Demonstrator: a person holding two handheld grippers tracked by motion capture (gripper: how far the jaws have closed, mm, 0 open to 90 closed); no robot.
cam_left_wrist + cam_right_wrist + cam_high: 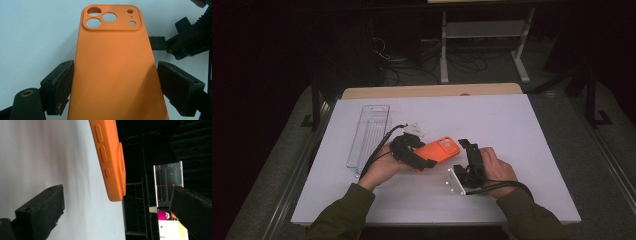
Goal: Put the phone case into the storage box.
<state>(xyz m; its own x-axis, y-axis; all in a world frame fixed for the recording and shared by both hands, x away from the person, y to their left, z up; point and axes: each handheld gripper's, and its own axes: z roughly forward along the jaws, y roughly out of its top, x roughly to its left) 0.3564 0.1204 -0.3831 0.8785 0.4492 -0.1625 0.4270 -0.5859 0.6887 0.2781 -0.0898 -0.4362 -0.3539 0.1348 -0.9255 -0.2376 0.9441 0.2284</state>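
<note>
An orange phone case (443,148) lies back-up between my two grippers near the middle of the white table (512,125). My left gripper (426,161) is shut on its lower end. In the left gripper view both pads press the long edges of the case (112,65), with the left pad (63,82) on one side. The camera cut-outs point away from that gripper. My right gripper (467,146) stands open just right of the case's camera end. In the right gripper view the case's side with its buttons (110,162) hangs ahead of the wide jaws, touching neither.
A clear plastic tray (371,132) lies at the left of the table. A wooden strip (432,91) runs along the far edge. Beyond it are desk legs and cables on a dark floor.
</note>
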